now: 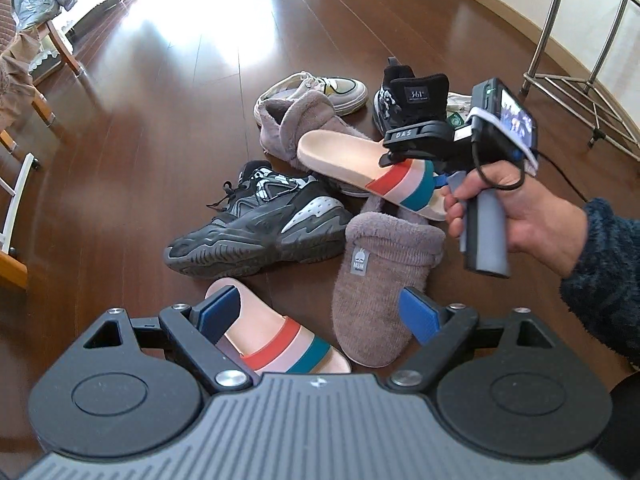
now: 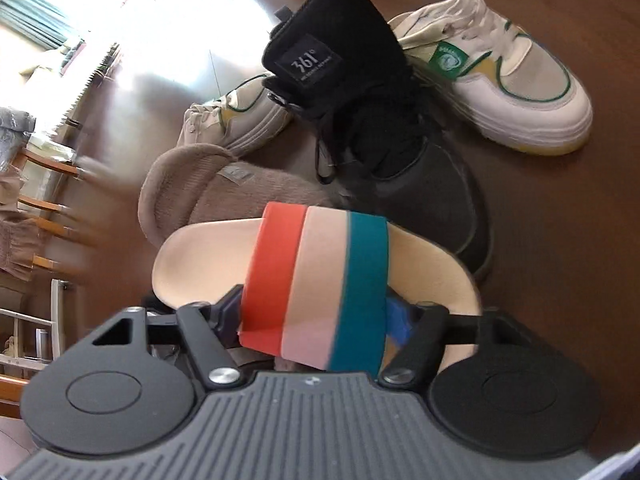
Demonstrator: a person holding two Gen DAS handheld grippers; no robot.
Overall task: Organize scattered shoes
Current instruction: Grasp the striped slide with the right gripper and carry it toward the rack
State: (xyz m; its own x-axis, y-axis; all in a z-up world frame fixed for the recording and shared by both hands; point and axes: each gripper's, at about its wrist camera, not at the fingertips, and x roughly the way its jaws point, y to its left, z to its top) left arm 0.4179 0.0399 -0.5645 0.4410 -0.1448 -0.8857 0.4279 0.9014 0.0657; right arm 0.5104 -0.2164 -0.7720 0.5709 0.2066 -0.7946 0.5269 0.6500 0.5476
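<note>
A heap of shoes lies on the wooden floor. My right gripper (image 2: 316, 312) straddles the red, pink and teal strap of a striped slide (image 2: 320, 272), its fingers against both strap edges. From the left wrist view that slide (image 1: 340, 156) rests tilted over a grey fleece slipper (image 1: 292, 120), with the right gripper (image 1: 412, 168) on its strap. My left gripper (image 1: 318, 306) hangs open over the matching slide (image 1: 280, 344) and a second grey slipper (image 1: 380, 280), touching neither. A black sneaker (image 1: 260, 224) lies on its side; its mate (image 2: 360, 92) stands behind.
A white and green sneaker (image 2: 500, 80) and its mate (image 2: 240, 116) sit at the far side of the heap. A metal rack (image 1: 580, 60) stands at the right and wooden chair legs (image 1: 52, 40) at the left. A person's hand (image 1: 520, 216) holds the right gripper's handle.
</note>
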